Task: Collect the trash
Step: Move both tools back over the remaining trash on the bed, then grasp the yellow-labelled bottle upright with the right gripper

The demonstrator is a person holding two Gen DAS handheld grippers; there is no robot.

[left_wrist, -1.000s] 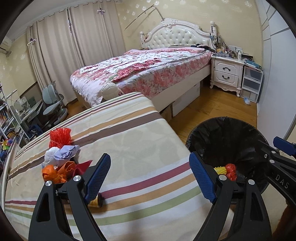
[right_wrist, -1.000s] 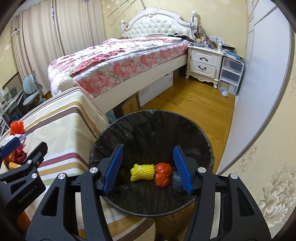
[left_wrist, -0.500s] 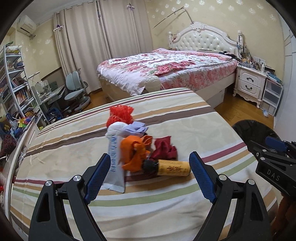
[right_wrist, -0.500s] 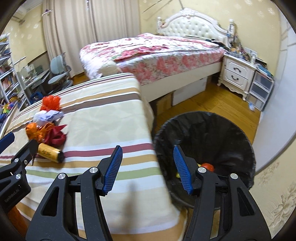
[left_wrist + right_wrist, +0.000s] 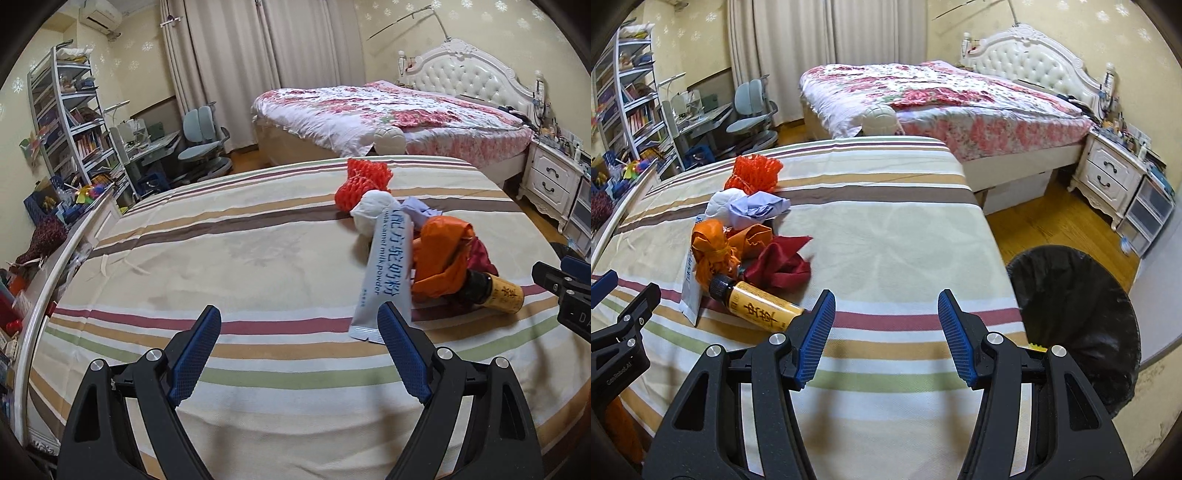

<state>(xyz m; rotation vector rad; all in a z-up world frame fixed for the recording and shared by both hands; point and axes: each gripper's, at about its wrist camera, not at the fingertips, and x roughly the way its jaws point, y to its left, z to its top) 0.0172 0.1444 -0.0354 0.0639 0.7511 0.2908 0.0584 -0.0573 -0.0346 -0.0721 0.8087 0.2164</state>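
Observation:
A pile of trash lies on the striped bed cover (image 5: 229, 258): a red foam net (image 5: 364, 181), a white wad (image 5: 373, 216), a white milk powder sachet (image 5: 388, 273), an orange wrapper (image 5: 443, 254), a dark red cloth (image 5: 779, 264) and a yellow bottle with a black cap (image 5: 757, 306). My left gripper (image 5: 299, 347) is open and empty, just left of the sachet's near end. My right gripper (image 5: 886, 332) is open and empty, to the right of the bottle. The black-lined trash bin (image 5: 1078, 314) stands on the floor at the right.
A flowered bed (image 5: 942, 96) with a white headboard stands behind. A white nightstand (image 5: 1108, 177) and plastic drawers are at the right wall. A desk, grey chair (image 5: 199, 140) and bookshelf (image 5: 74, 110) fill the left side. The floor is wood.
Both grippers have swung left, away from the bin and over the bed cover toward the trash pile. Both stay open and empty.

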